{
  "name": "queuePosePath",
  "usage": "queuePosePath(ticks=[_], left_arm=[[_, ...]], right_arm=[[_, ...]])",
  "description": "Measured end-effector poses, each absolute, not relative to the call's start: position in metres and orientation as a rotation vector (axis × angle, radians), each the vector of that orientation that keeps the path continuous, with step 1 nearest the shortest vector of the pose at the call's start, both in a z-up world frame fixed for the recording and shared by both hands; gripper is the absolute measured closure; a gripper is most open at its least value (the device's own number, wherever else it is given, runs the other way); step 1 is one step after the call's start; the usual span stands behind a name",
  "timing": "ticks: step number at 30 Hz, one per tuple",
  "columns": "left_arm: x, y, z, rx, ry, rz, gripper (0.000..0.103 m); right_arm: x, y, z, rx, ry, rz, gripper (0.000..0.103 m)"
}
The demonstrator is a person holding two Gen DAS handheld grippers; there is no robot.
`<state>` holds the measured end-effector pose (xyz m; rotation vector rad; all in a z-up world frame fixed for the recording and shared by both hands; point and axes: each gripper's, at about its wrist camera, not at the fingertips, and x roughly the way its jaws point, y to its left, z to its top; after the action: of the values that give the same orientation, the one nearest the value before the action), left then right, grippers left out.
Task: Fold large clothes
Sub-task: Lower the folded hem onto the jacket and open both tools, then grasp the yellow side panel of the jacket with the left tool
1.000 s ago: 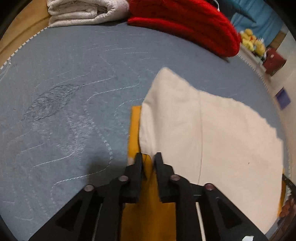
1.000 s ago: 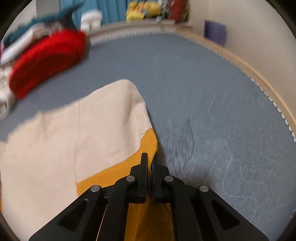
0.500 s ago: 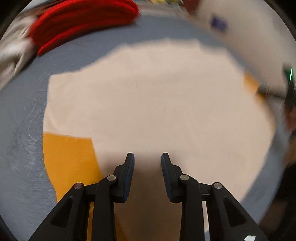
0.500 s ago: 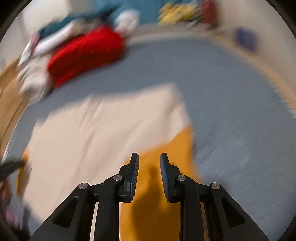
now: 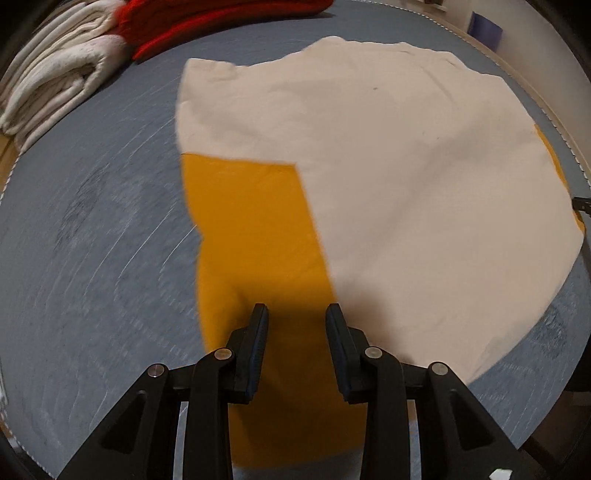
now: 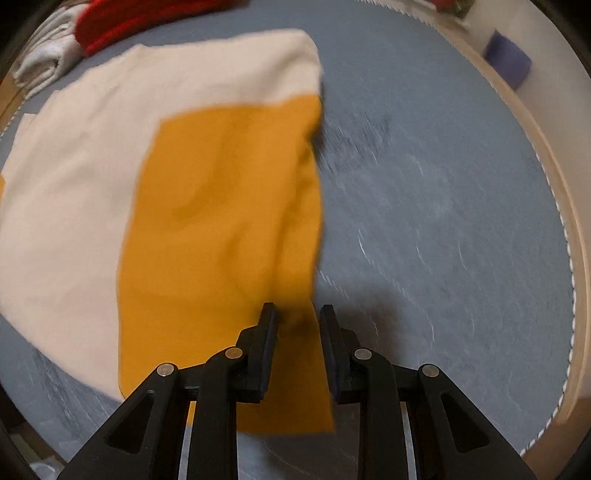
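Both grippers have just let go. A second ago each was pinched on an orange corner of the garment; now the left gripper (image 5: 297,314) stands with its fingers spread and nothing between them but the cloth lying flat below, and the right gripper (image 6: 297,314) is likewise parted, hovering over the garment's orange edge without pressing it.

The cream-and-orange garment (image 5: 406,166) lies spread on the grey-blue bed cover (image 5: 92,258), roughly in the middle of the bed — the cream layer is folded over the orange one, leaving an orange panel (image 6: 229,221) bare along the near side. The cloth has settled flat, with no corner lifted.

So one fold looks finished and released. I'd judge that the next fold needs fresh grips, probably on the outer edges of the orange side, though the blur makes the hems hard to pick out.

Toward the far left corner of the bed sit a folded white blanket (image 5: 55,81) and a red knit (image 5: 207,18), well apart from the work.
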<state>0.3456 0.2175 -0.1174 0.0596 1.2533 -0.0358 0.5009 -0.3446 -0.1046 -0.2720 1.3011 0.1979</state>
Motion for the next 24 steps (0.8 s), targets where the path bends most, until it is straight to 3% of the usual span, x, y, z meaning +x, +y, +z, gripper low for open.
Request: queuePosePath(ticks=[4, 7, 11, 16, 20, 24], left_arm=[[0.316, 0.237, -0.118, 0.112, 1.340, 0.093, 0.071], [0.290, 0.251, -0.081, 0.035, 1.263, 0.167, 0.078], [0.253, 0.249, -0.014, -0.151, 1.065, 0.192, 0.078], [0.231, 0.210, 0.007, -0.297, 0.923, 0.156, 0.078], [0.223, 0.180, -0.013, -0.353, 0.938, 0.128, 0.078], [0.237, 0.168, -0.019, -0.366, 0.948, 0.088, 0.078]], right_arm=[[0.497, -0.362, -0.098, -0.272, 1.322, 0.115, 0.078], [0.492, -0.370, -0.071, -0.311, 1.267, 0.018, 0.078], [0.475, -0.370, 0.009, -0.185, 1.019, -0.008, 0.078], [0.413, -0.333, 0.089, -0.081, 0.730, 0.124, 0.072], [0.369, -0.301, 0.087, -0.052, 0.630, 0.185, 0.070], [0.359, -0.263, 0.058, -0.094, 0.715, 0.188, 0.070]])
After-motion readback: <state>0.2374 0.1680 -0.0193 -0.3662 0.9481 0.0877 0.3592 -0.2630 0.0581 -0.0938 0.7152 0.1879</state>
